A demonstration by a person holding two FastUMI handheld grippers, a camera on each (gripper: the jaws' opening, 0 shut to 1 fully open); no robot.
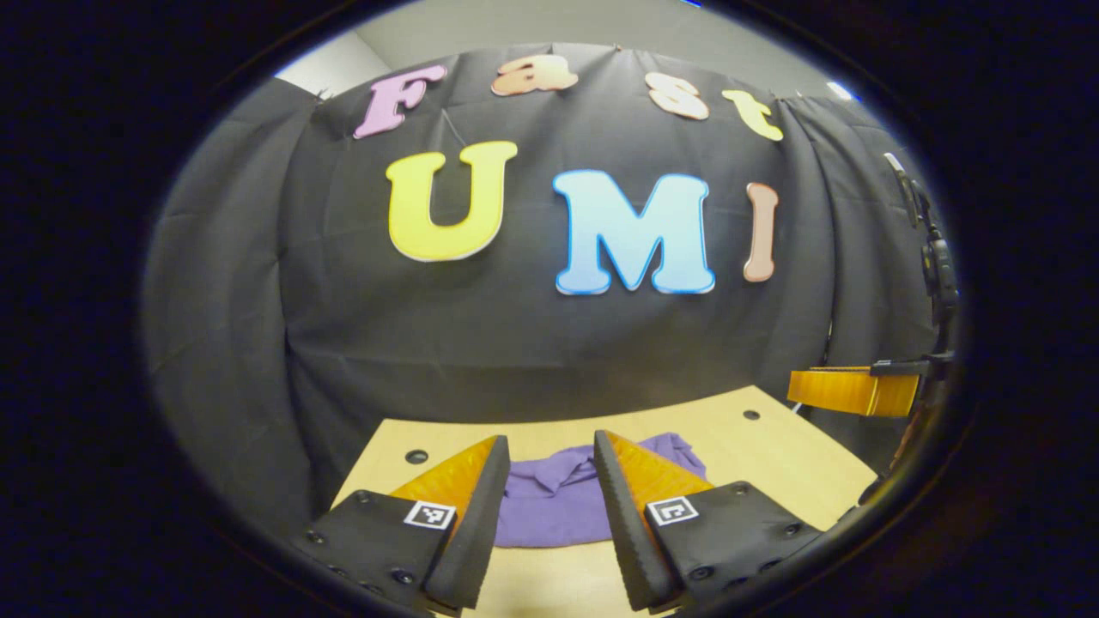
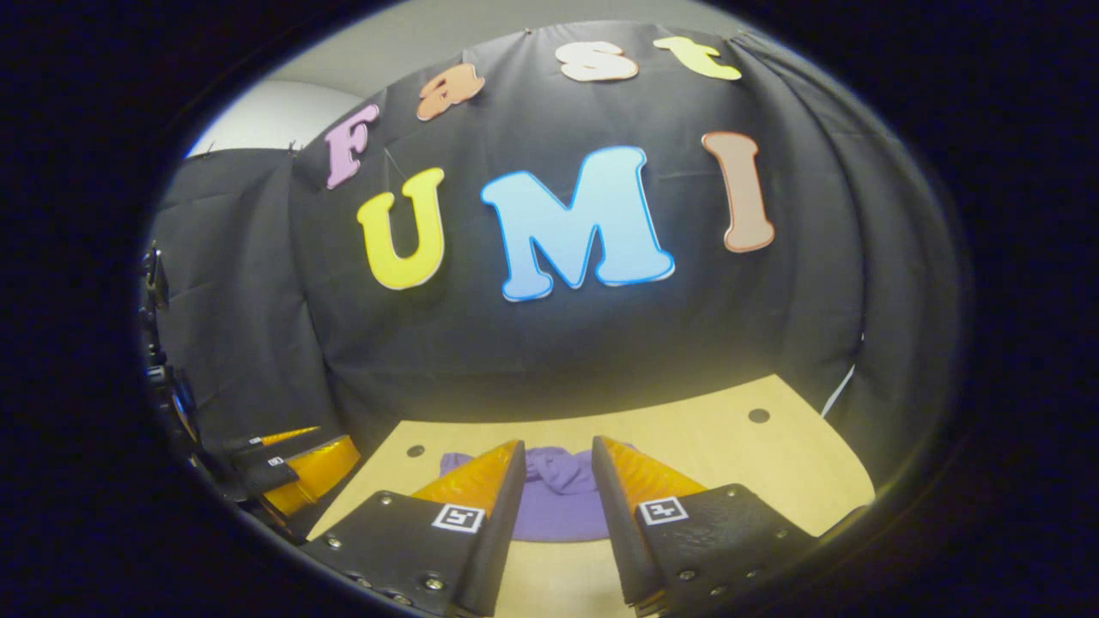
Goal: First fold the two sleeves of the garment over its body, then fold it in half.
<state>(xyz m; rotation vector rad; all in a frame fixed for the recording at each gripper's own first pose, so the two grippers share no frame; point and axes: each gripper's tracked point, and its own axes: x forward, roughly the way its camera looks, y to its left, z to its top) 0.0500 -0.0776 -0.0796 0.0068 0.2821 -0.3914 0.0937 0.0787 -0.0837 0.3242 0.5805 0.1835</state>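
A purple garment [image 1: 558, 502] lies folded into a compact bundle on the light wooden table [image 1: 764, 455], its collar end rumpled at the far side. My left gripper [image 1: 549, 446] hovers open above and short of it, nothing between its fingers. In the right gripper view the same purple garment [image 2: 556, 498] rests on the table [image 2: 738, 446], seen through the gap of my right gripper [image 2: 558, 451], which is also open and holds nothing. The right gripper [image 1: 850, 390] appears at the right edge of the left gripper view. The left gripper [image 2: 300, 468] appears at the lower left of the right gripper view.
The table has small dark holes [image 1: 416, 456] near its far corners and another hole [image 2: 758, 415] at the right. The black cloth wall [image 1: 549, 343] hangs close behind the table's far edge. A dark stand [image 1: 936, 266] rises at the right.
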